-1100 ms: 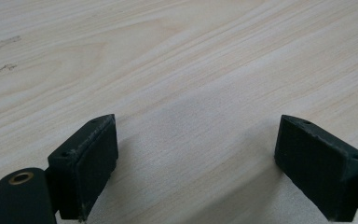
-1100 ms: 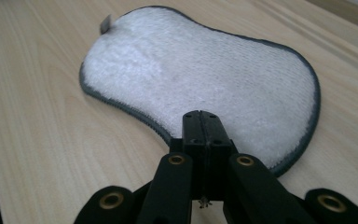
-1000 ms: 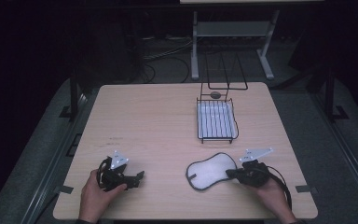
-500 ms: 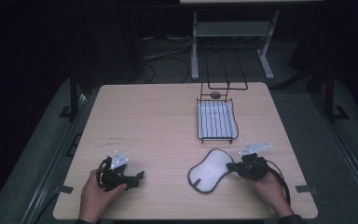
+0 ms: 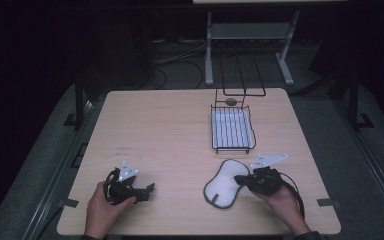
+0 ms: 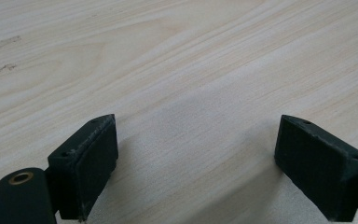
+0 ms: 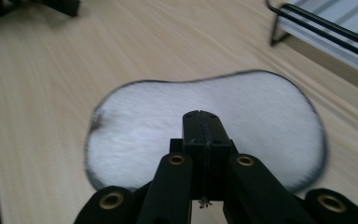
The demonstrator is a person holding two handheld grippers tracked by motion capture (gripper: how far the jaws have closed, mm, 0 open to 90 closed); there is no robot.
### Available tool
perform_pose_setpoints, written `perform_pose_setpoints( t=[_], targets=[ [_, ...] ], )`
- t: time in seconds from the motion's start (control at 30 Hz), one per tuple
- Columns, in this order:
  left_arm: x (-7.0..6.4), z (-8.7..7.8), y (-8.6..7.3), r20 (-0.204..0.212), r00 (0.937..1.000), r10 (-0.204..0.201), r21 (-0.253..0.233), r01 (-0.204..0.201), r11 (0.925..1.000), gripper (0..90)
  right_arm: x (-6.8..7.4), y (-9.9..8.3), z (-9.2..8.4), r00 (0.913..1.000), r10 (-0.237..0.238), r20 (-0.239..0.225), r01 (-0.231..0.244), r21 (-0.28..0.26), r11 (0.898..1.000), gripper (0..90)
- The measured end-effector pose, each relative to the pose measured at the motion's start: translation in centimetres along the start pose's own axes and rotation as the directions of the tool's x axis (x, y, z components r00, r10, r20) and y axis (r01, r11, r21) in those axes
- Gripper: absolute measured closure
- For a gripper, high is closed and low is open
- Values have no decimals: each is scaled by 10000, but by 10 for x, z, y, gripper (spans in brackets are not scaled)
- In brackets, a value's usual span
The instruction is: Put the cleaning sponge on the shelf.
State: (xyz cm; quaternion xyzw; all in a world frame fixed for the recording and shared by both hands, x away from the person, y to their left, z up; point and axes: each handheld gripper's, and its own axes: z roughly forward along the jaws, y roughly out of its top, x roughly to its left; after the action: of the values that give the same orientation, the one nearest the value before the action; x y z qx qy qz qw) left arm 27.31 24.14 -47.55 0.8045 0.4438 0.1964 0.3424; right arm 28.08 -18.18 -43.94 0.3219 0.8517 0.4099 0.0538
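High view: white pad flat on the counter, right gripper at its right edge, wire rack beyond. Left gripper view: fingers spread over bare wood. Right gripper view: fingers pressed together above the pad, nothing pinched.

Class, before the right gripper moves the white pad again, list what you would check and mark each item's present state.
1. Right gripper fingers closed: ok.
2. White pad actually pinched: cannot tell; the fingers sit over it.
3. Pad flat on the table: ok.
4. Wire rack apart from the pad: ok.
5. Left gripper open, nothing between its fingers: ok.
6. Left gripper well away from the pad: ok.
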Motion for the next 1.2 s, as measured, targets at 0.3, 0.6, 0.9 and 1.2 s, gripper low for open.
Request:
perform_pose_setpoints(
  t=[0.3,0.6,0.9,1.2],
  targets=[
    [0,0,0,-4,10000,9,-2,-9,10000,125,34,13,22,9944,-678,-809,689,120,9975,900],
    [0,0,0,-3,10000,5,1,-5,10000,126,36,8,35,9941,-712,-819,775,759,9941,900],
    [0,0,0,-1,10000,-1,-4,1,10000,126,35,3,34,9941,-641,-877,721,916,9932,900],
    [0,0,0,-3,10000,7,-1,-7,10000,125,30,-7,21,9967,-374,-723,442,953,9945,900]
  ],
)
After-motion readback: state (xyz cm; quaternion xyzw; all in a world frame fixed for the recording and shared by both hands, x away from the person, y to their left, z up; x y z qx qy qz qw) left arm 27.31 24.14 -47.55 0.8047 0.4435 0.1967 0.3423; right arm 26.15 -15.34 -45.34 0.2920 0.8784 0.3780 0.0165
